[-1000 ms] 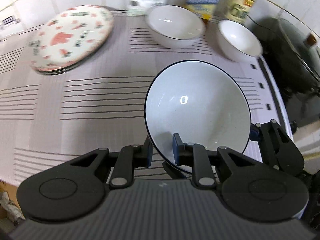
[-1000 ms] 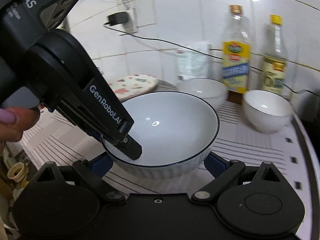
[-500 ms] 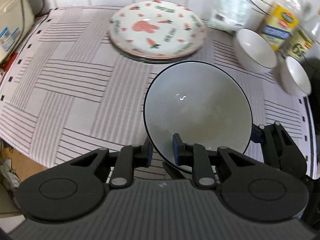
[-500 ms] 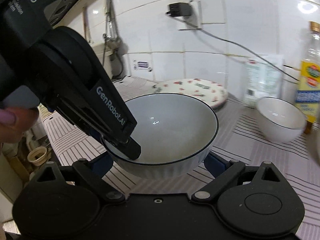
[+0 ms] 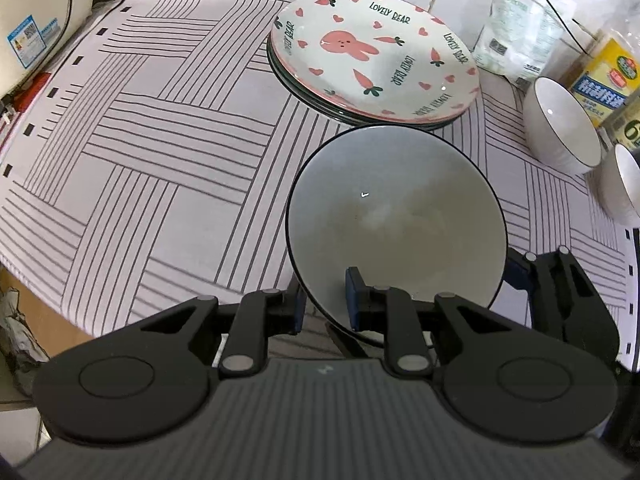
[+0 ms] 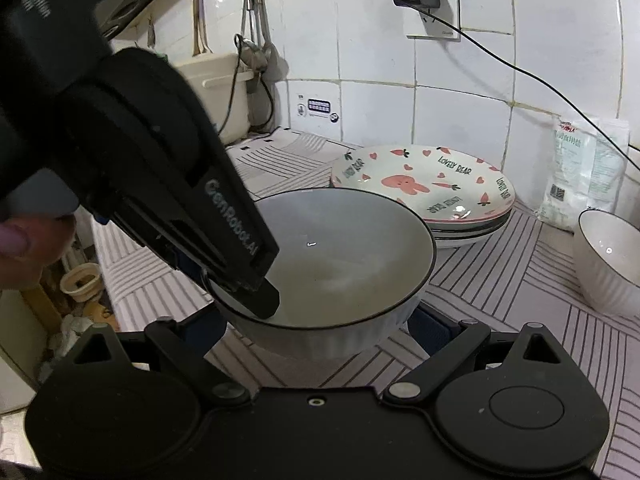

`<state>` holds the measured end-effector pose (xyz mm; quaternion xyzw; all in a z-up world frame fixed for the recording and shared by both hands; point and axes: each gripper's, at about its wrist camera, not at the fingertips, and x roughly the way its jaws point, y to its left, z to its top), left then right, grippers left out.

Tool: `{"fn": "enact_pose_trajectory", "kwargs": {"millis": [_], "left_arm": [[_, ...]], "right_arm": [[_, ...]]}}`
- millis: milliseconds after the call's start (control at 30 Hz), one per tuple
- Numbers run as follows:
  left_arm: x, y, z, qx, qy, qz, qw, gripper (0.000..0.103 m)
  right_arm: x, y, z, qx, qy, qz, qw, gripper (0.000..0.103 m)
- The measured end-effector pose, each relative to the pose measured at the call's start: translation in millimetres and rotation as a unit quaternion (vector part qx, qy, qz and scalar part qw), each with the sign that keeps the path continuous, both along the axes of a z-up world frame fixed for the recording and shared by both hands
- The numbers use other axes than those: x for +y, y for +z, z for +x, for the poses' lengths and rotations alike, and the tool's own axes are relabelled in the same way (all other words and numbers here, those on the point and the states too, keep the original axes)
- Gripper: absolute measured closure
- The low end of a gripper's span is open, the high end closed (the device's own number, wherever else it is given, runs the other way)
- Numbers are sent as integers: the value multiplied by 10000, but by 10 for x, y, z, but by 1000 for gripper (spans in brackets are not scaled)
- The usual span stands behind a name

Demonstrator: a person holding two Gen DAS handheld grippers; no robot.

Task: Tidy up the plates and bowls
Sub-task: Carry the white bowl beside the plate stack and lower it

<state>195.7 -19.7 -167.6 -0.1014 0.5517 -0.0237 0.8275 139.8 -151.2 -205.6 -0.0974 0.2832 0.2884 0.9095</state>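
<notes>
I am holding the large white ceramic bowl with the thin dark rim [image 5: 394, 220] above the pale cloth with grey woven stripes [image 5: 140, 152], and both tools are gripping it: my left gripper [image 5: 324, 300] is pinching the near rim, one finger inside the wall and one outside, while my right gripper [image 6: 316, 320] is cradling the ribbed outer wall between its blue pads, spread wide around the base. The bowl is hanging just in front of the stack of rabbit-and-carrot printed plates [image 5: 374, 54], with two smaller white bowls [image 5: 560, 124] off to the right near the bottles. What is worrying me is the rim grip: a thin pinch on glazed ceramic is liable to slip or let the bowl rotate if my two hands are drifting apart, and if I am lowering it carelessly its far edge could clip the plate stack. Compared with a second ago, I am seeing the scene swung leftward: the plate stack, then far off at the left, is now lying directly ahead and close, while the small bowls are sliding to the right edge.
</notes>
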Motion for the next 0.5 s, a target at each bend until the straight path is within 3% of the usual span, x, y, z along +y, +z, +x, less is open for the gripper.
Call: {"fn": "enact_pose_trajectory", "kwargs": {"millis": [400, 500], "left_arm": [[-36, -125, 114, 158, -14, 81, 9998, 85], [-72, -65, 118, 408, -122, 169, 9990, 84]], "right_arm": [[60, -105, 134, 115, -69, -366, 9992, 3], [80, -70, 124, 138, -94, -535, 9984, 2]]}}
